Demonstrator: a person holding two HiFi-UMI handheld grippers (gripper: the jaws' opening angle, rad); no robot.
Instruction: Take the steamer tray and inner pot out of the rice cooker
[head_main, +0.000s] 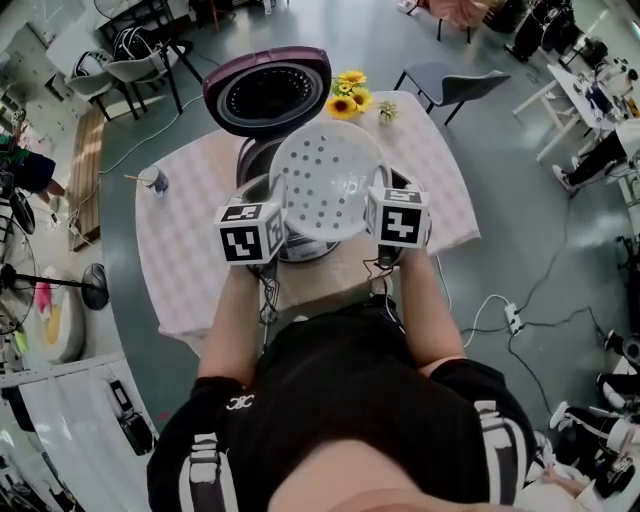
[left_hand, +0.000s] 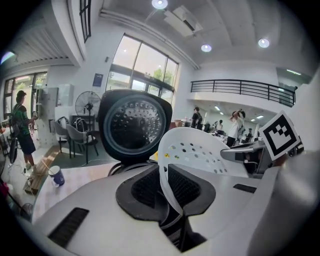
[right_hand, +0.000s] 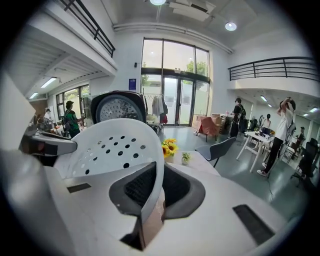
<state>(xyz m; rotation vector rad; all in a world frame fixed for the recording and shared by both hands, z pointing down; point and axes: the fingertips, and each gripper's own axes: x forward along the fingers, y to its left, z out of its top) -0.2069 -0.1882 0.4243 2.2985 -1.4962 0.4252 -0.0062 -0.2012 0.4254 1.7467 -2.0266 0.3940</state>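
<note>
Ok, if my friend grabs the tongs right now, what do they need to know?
Left tongs: shut on the left rim of the steamer tray.
Right tongs: shut on its right rim.
The tray hangs above the rice cooker, whose lid is open, on the table.
Done: the tray is out.
Left: set the tray down, then lift out the inner pot, which the tray hides from the head view.

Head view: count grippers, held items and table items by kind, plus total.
Grippers: 2 (left gripper, right gripper)
Tray: 1
Cooker: 1
Sunflowers: 1 bunch
Plant: 1
Cup: 1
Total: 7
</note>
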